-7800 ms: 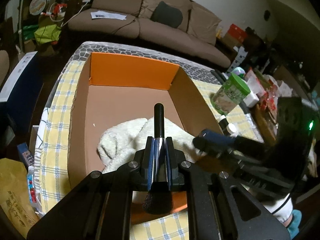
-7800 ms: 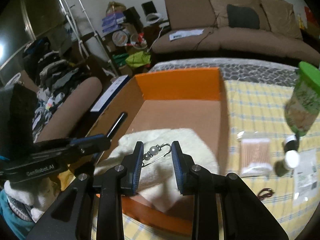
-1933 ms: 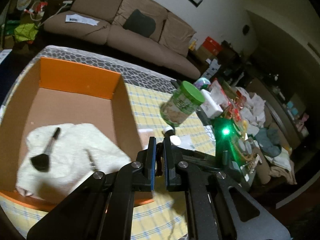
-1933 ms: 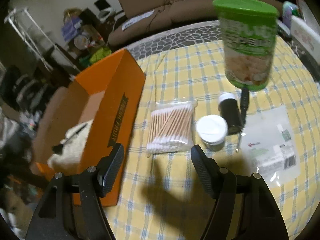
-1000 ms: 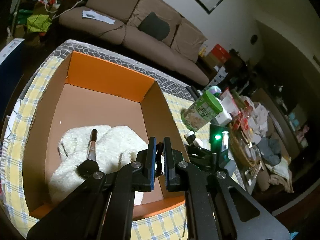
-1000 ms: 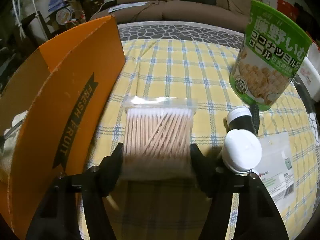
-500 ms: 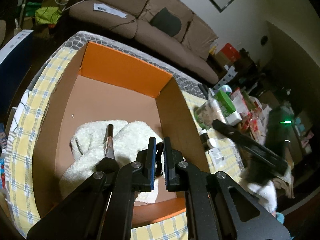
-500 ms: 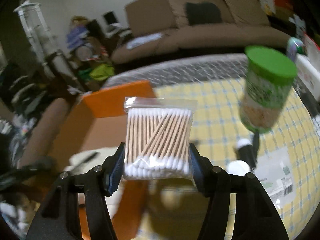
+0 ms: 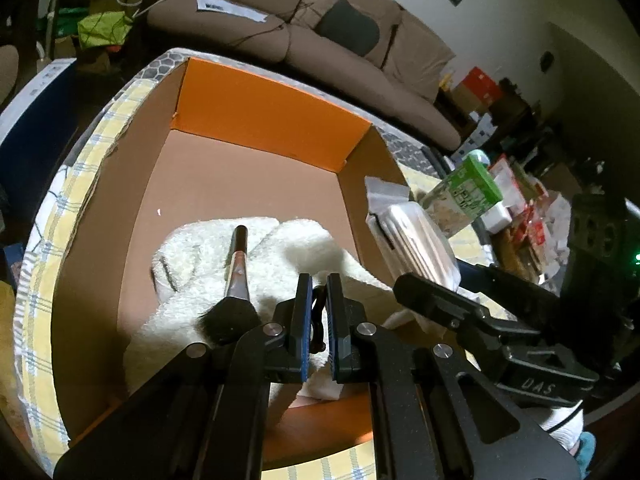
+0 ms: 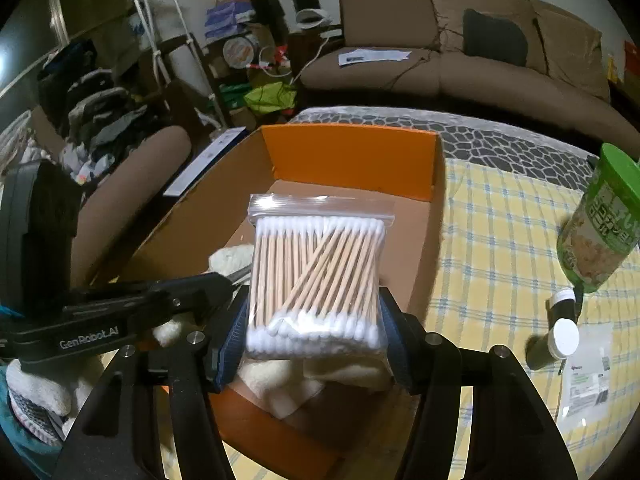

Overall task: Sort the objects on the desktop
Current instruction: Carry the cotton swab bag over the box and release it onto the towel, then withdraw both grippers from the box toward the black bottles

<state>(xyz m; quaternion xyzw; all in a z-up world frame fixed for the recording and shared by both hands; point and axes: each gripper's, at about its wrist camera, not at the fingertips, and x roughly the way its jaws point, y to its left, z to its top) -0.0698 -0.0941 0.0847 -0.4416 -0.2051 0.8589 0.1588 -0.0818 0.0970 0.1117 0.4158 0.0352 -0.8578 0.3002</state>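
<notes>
Your left gripper (image 9: 319,312) and right gripper (image 10: 313,334) are showing matte black frames, blue finger pads (image 10: 233,336), silver screws (image 9: 271,328), white "GenRobot.AI" lettering and one glowing green light.

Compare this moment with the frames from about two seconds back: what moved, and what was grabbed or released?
The right hand-held gripper closed on the bag of cotton swabs, lifted it off the checked cloth and carried it over the orange box. The left hand-held gripper swung back over the box, staying shut. The makeup brush stays on the white towel; the green can and small bottles kept their places.
</notes>
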